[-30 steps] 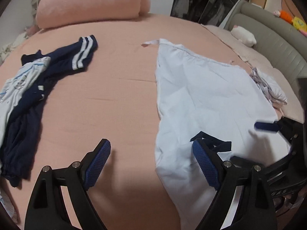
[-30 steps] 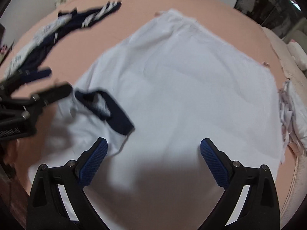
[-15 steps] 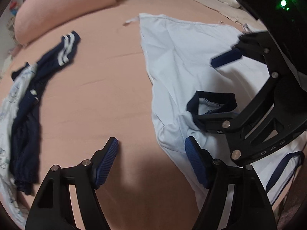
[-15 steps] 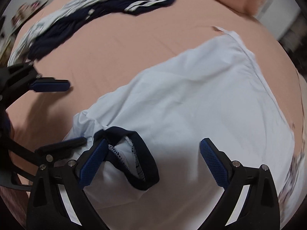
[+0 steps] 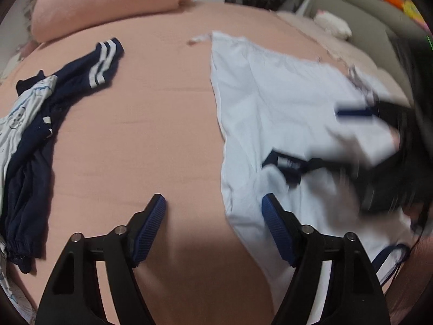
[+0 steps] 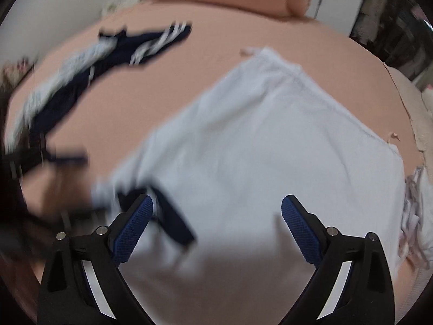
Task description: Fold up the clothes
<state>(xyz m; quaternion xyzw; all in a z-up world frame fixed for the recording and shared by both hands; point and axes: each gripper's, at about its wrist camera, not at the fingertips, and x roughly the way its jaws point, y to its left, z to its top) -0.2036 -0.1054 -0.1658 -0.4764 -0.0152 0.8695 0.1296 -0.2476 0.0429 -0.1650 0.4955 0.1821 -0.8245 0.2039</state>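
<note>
White shirt (image 5: 273,113) lies lengthwise up the bed (image 5: 151,140), its navy collar (image 5: 286,165) just beyond the closing, empty left tongs (image 5: 213,216); right tongs (image 6: 216,216) hover released.

The salmon-pink bed (image 5: 151,124) carries a pale blue shirt (image 5: 270,103) ahead-right of the left hand-held gripper (image 5: 213,211), navy striped clothing (image 5: 89,67) far left, and a pink pillow (image 5: 108,2) beyond.

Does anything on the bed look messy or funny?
Yes. The navy striped clothes lie in a crumpled heap near the bed's left edge, partly under a printed top. The white shirt is spread flat, but its navy collar is bunched up.
</note>
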